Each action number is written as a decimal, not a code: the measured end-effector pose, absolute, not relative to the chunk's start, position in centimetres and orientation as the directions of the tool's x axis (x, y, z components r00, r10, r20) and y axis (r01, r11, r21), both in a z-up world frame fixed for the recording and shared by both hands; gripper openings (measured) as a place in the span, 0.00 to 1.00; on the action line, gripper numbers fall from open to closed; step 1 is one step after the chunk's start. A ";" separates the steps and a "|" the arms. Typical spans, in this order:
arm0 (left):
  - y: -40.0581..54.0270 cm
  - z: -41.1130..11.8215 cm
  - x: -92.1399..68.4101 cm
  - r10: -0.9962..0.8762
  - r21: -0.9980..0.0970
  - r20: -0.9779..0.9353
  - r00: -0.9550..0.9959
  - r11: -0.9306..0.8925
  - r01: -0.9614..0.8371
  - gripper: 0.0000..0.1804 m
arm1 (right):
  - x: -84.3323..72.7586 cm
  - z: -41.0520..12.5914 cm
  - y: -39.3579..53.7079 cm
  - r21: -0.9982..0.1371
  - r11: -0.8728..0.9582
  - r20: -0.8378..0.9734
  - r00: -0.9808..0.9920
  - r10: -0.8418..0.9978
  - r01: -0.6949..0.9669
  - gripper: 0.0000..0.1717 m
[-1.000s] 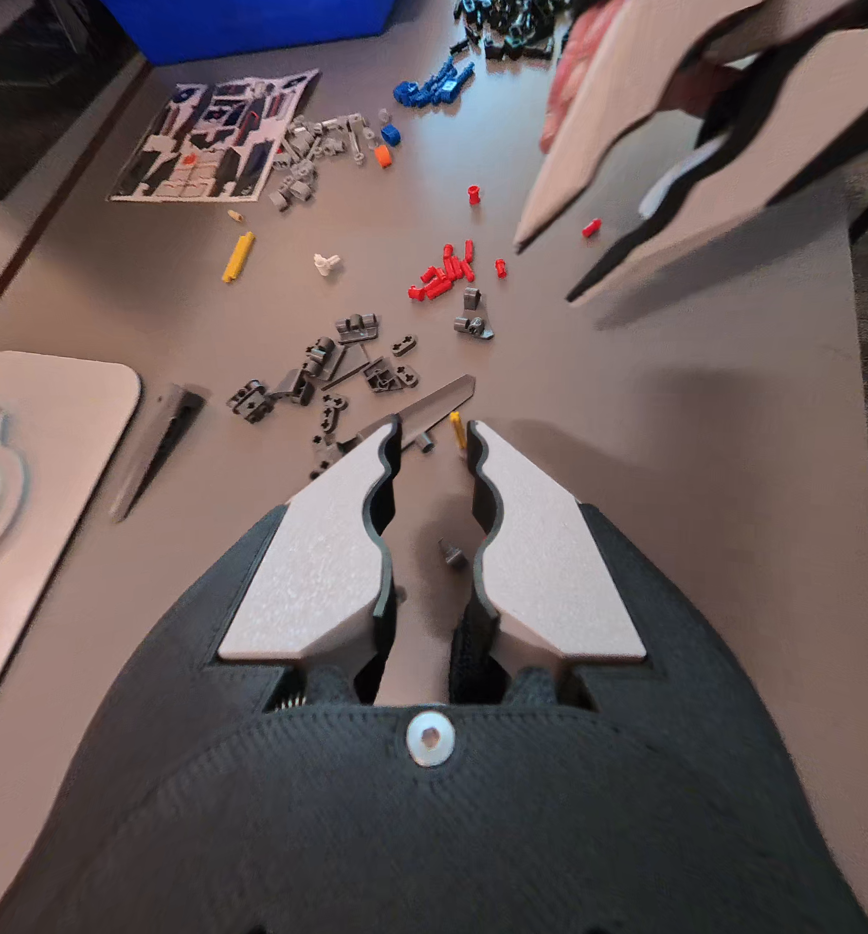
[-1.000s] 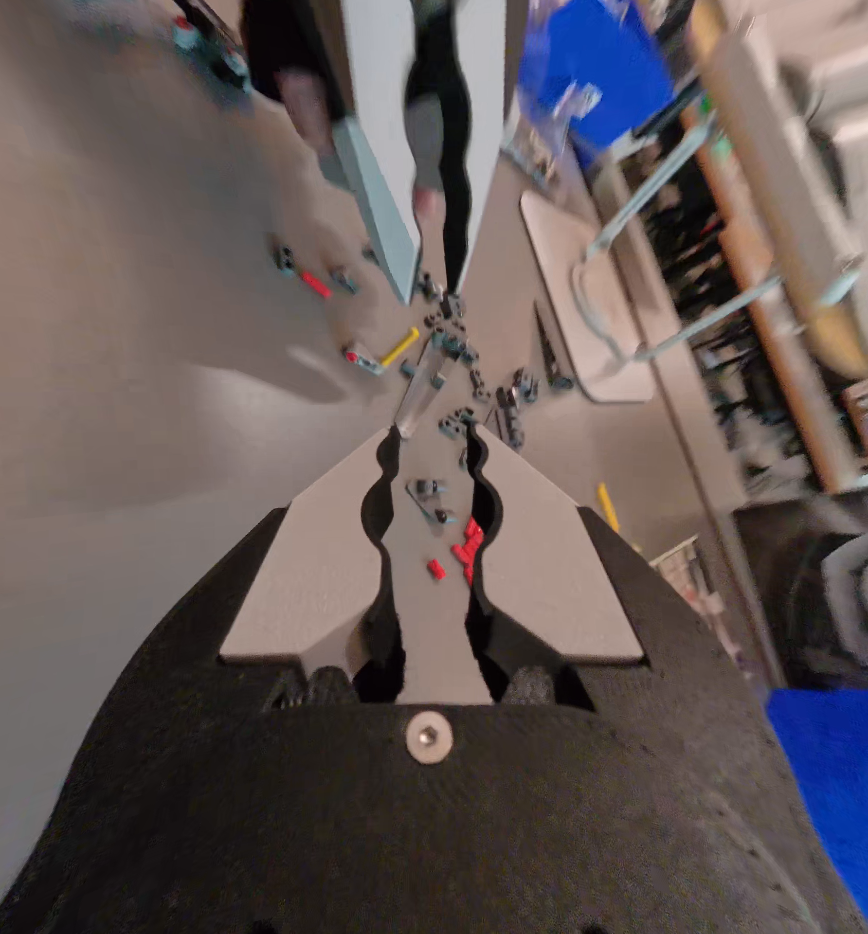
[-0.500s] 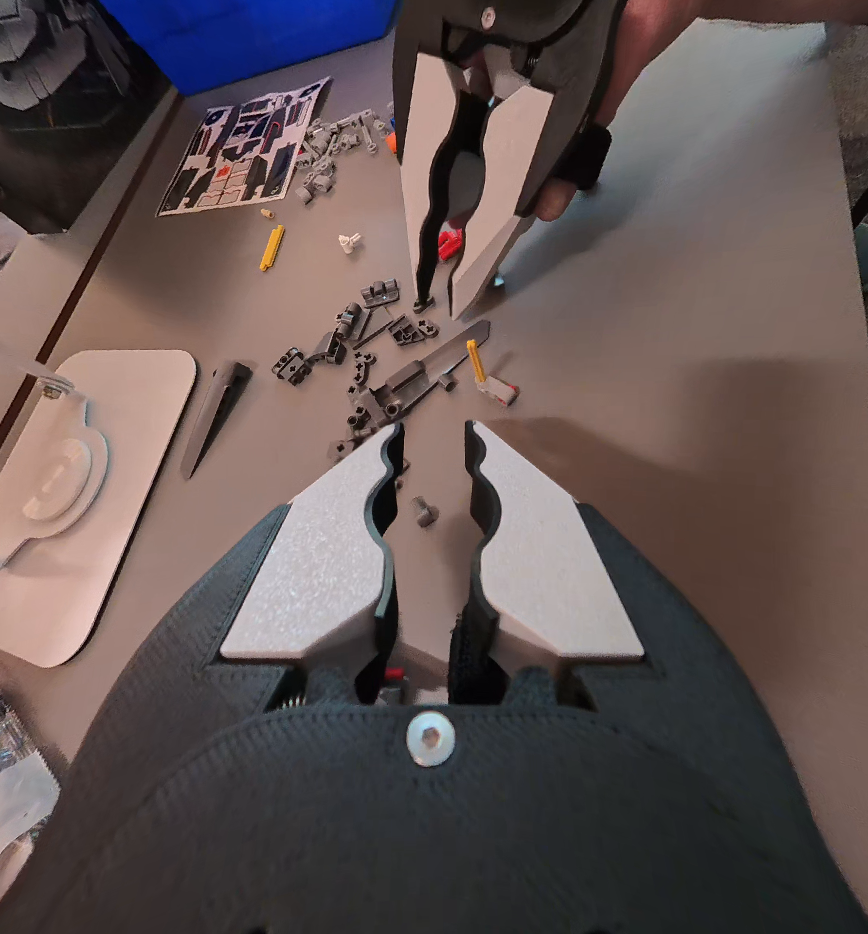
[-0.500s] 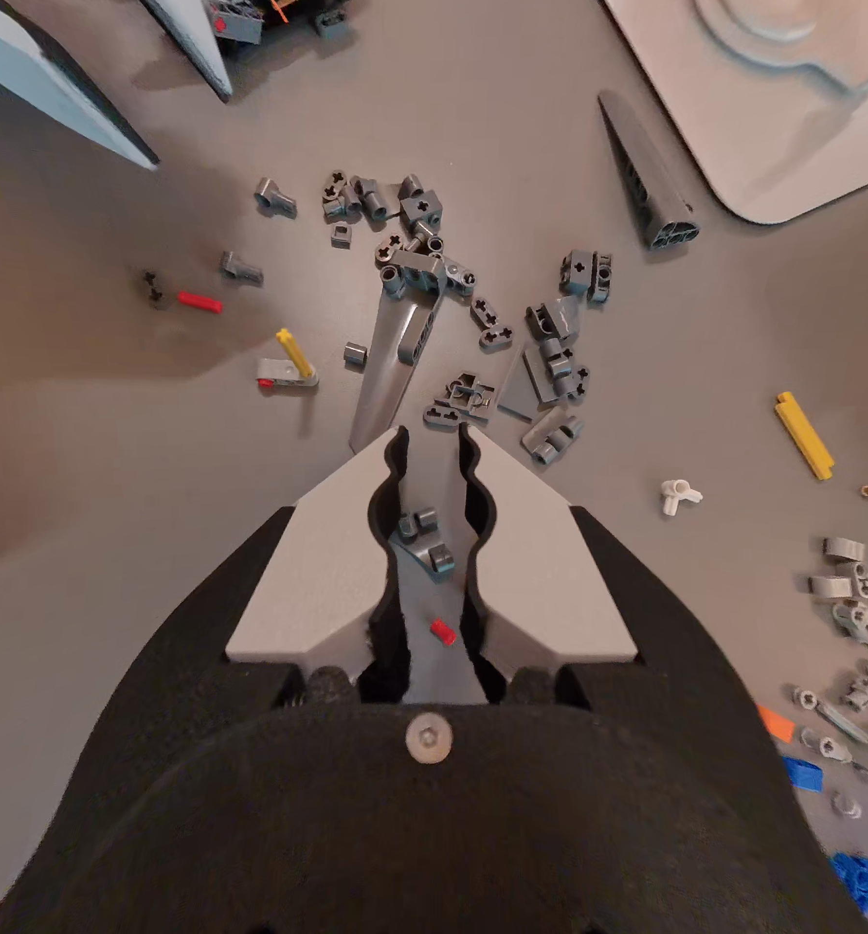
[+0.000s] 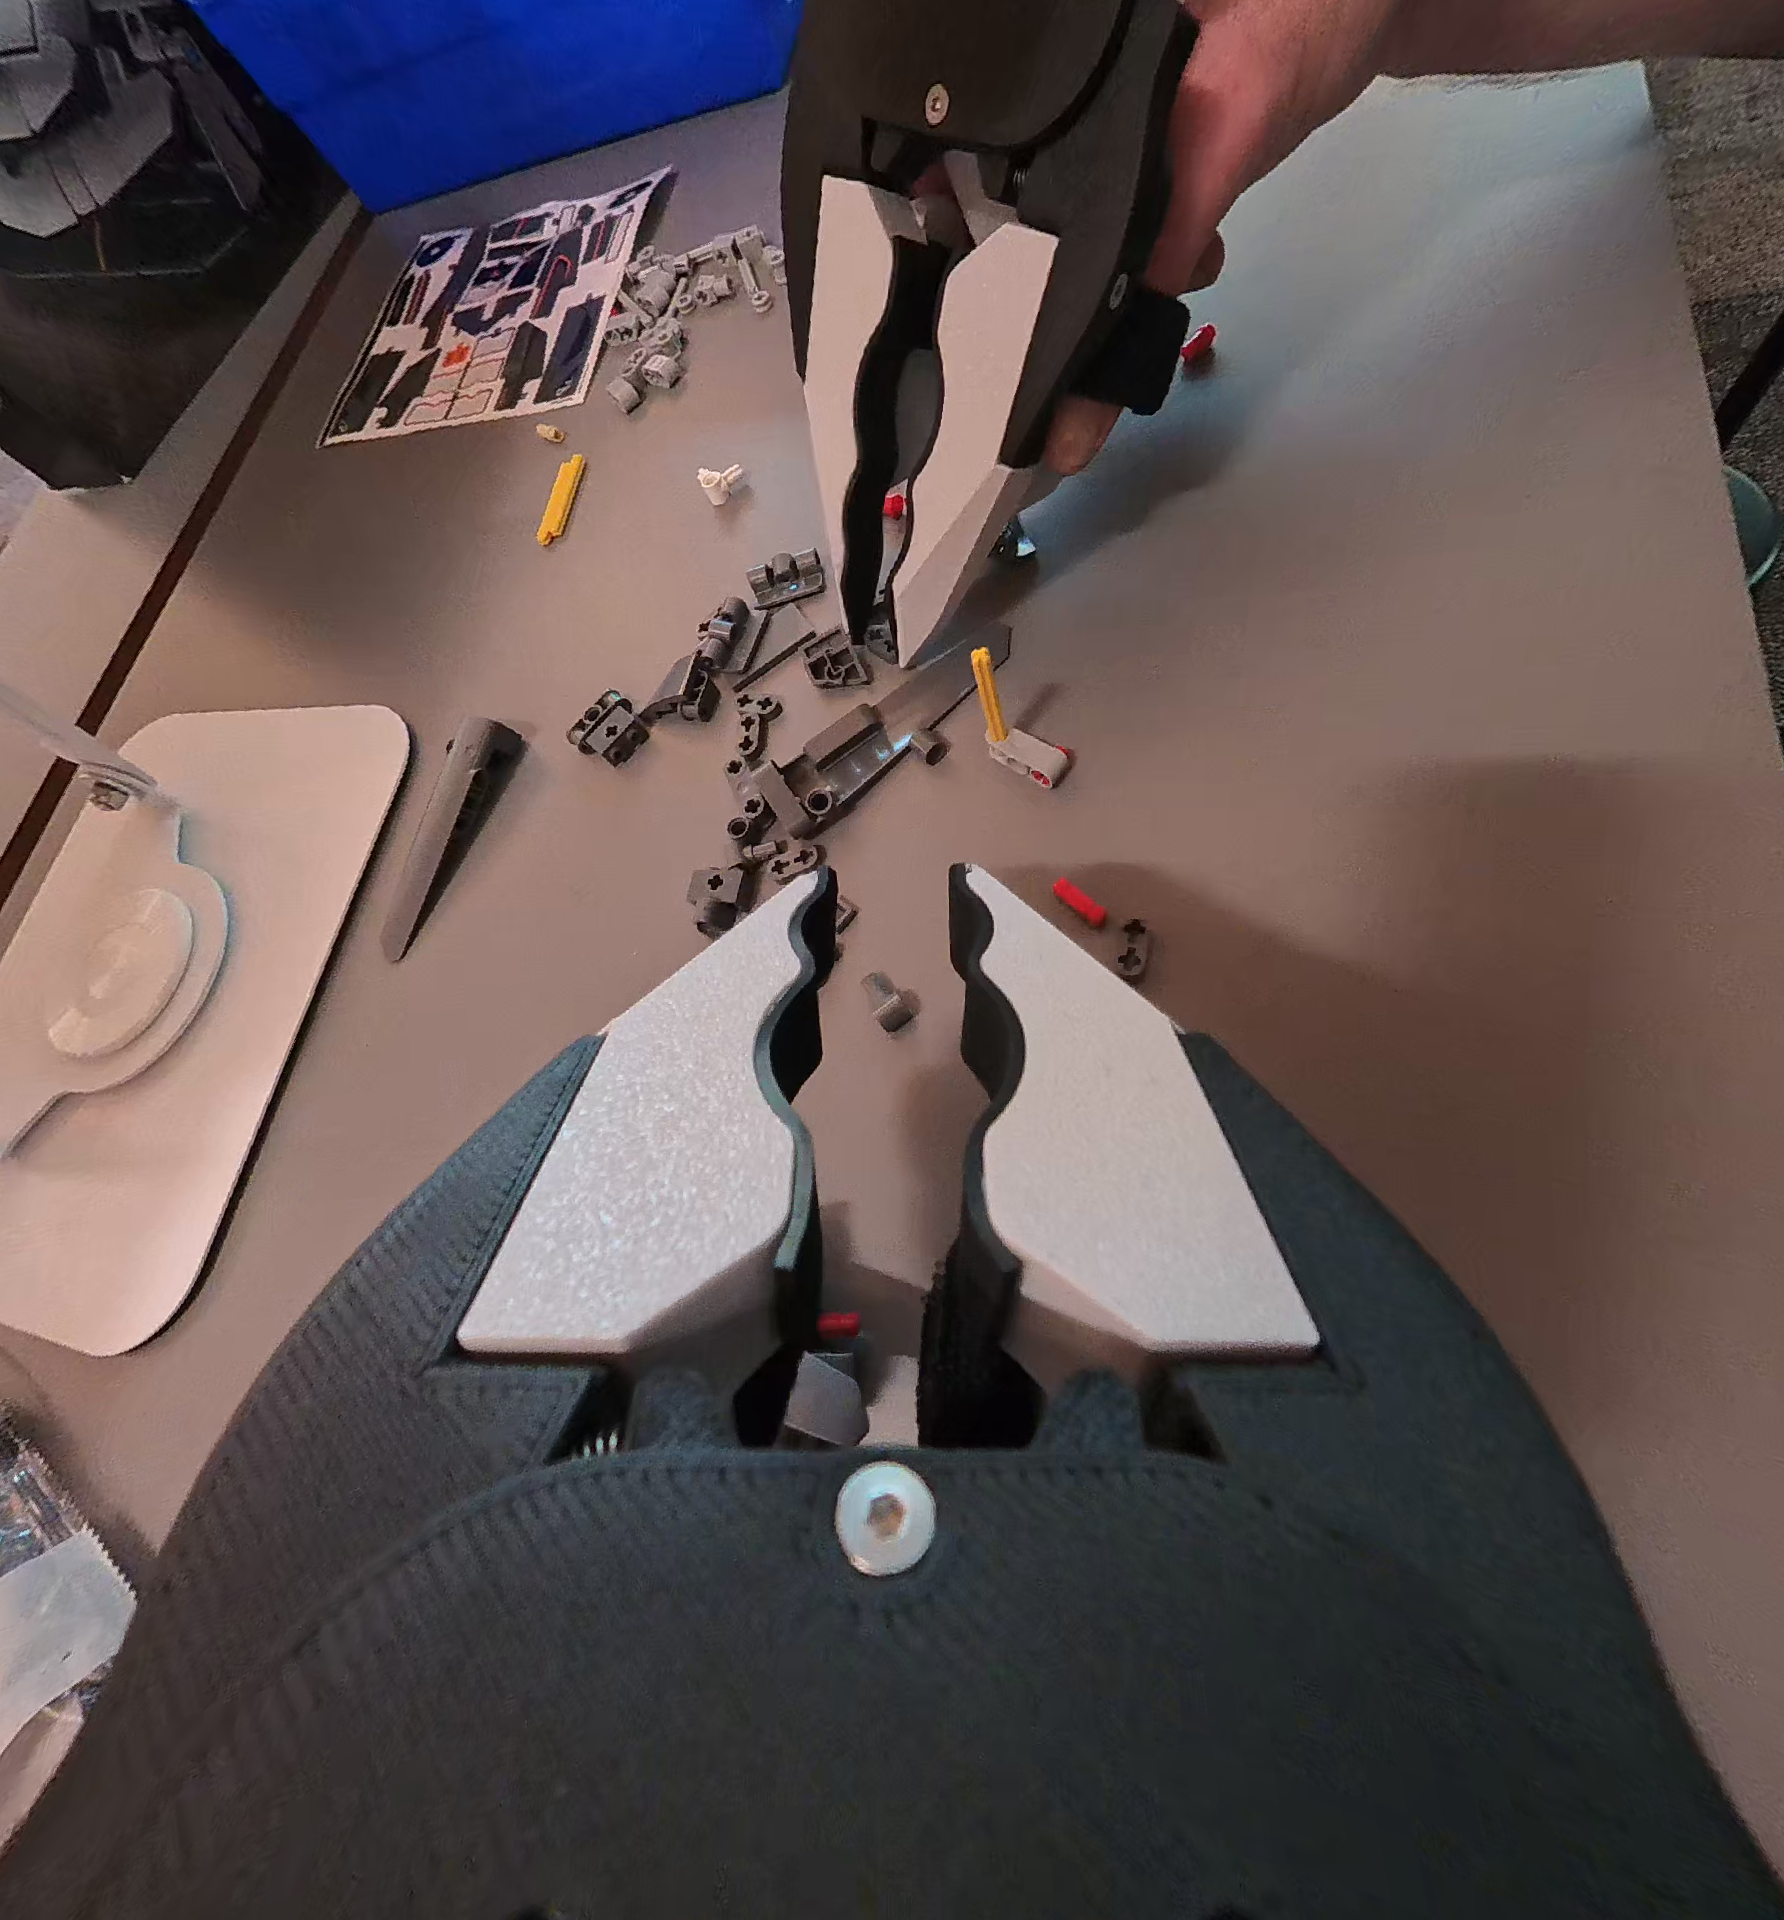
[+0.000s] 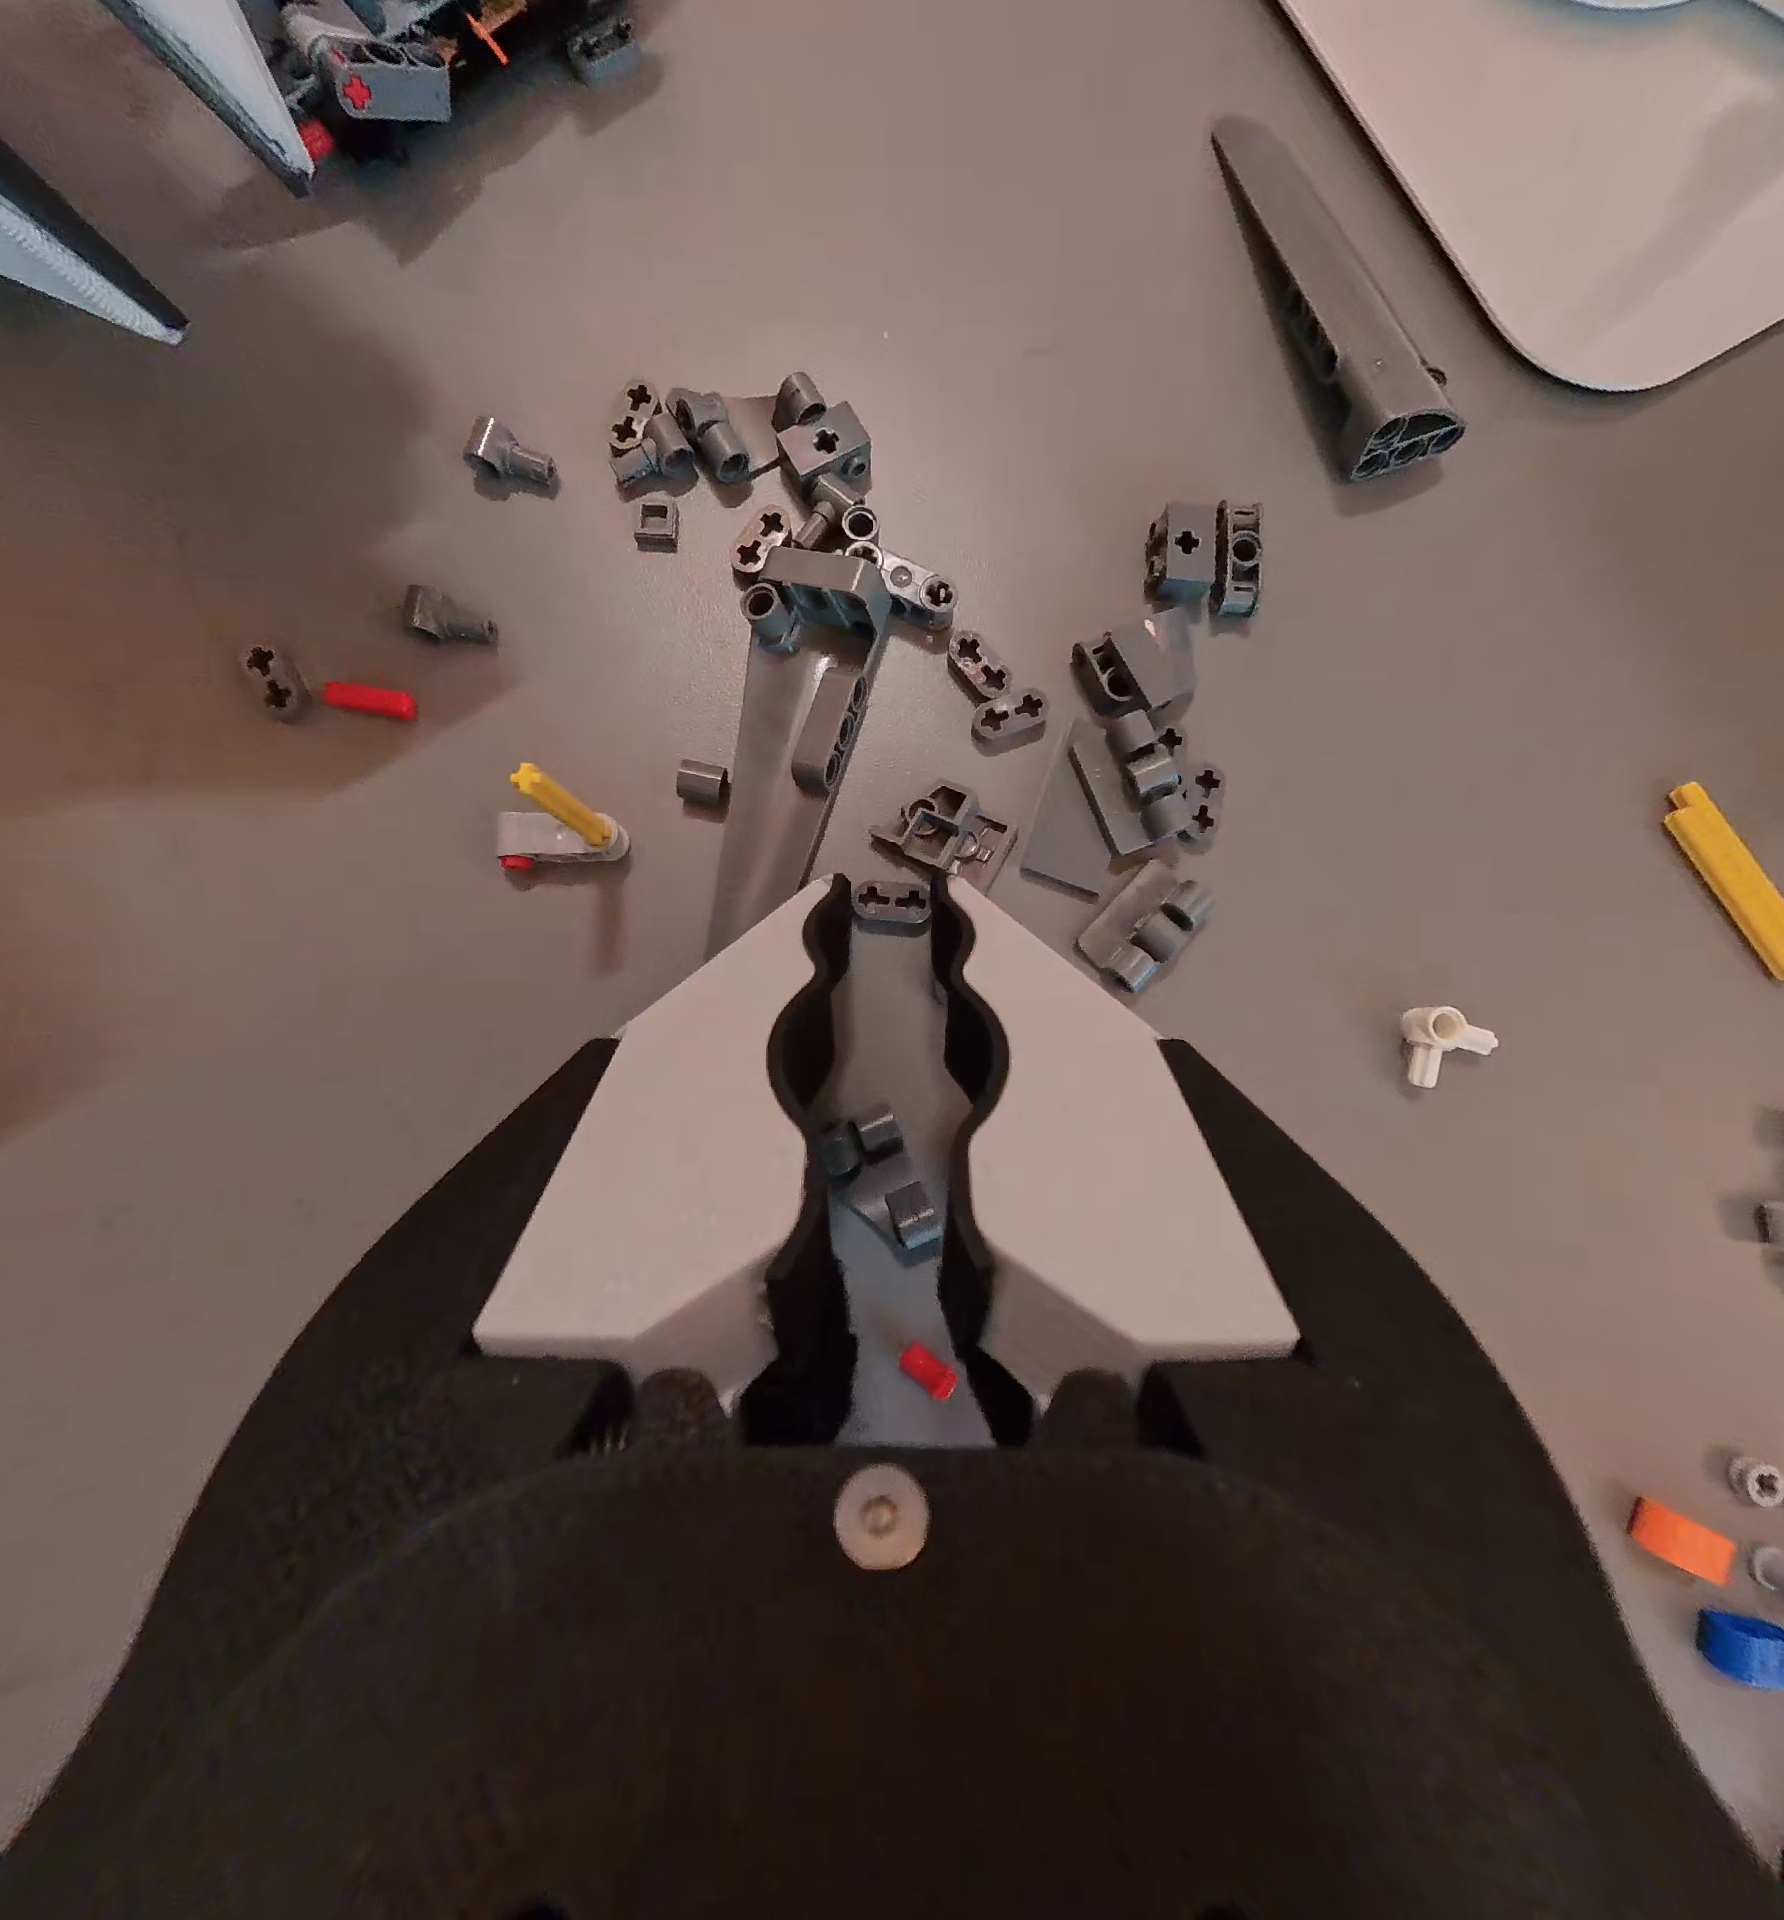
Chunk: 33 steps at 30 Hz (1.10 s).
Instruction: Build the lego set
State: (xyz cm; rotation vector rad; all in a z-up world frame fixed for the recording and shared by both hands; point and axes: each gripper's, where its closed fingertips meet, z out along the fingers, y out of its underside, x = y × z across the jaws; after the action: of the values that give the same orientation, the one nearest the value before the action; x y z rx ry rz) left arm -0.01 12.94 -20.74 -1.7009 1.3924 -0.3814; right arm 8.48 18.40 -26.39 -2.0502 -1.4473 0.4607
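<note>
Grey plastic link [image 6: 893,900], small, stiff and apparently light, sits clamped end-to-end at the right gripper's [image 6: 893,914] tips above the table [image 6: 244,1039], while the left gripper [image 5: 890,883] hovers apart, empty.

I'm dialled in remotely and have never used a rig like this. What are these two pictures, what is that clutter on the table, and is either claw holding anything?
There is no robot arm: a person holds a two-finger gripper in each hand, and each gripper carries a camera looking along its own fingers. The left gripper stands open above the grey table, gripping nothing; a small grey peg lies on the table between its fingers. The same view shows the right gripper, in a person's hand, tips down among loose grey building pieces. Its own view shows the fingers closed on a small dark grey two-hole link. Nearby lie a long grey tapered panel, a yellow axle in a grey connector, a red pin and a yellow bar.
</note>
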 end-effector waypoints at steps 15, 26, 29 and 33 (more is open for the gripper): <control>13.2 -20.4 0.0 -0.900 -0.779 -0.294 0.323 0.029 -0.626 0.10 | 9.2 -25.7 18.5 -0.654 -0.210 0.071 0.335 0.940 0.727 0.07; 13.2 -20.5 0.2 -0.900 -0.773 -0.308 0.308 0.048 -0.632 0.10 | 9.1 -23.8 17.7 -0.686 -0.168 0.106 0.325 0.940 0.708 0.07; 13.2 -20.5 0.3 -0.900 -0.771 -0.315 0.300 0.058 -0.634 0.10 | 9.1 -23.5 17.5 -0.689 -0.162 0.114 0.327 0.938 0.707 0.07; 13.0 -20.4 0.5 -0.901 -0.771 -0.322 0.293 0.069 -0.633 0.09 | 9.0 -23.1 17.1 -0.693 -0.155 0.119 0.324 0.939 0.704 0.07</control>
State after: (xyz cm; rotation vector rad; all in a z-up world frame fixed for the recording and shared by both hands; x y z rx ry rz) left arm 0.49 13.05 -20.39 -1.6457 1.4236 -0.3666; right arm 9.02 17.11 -23.14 -1.9269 -1.4458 0.4519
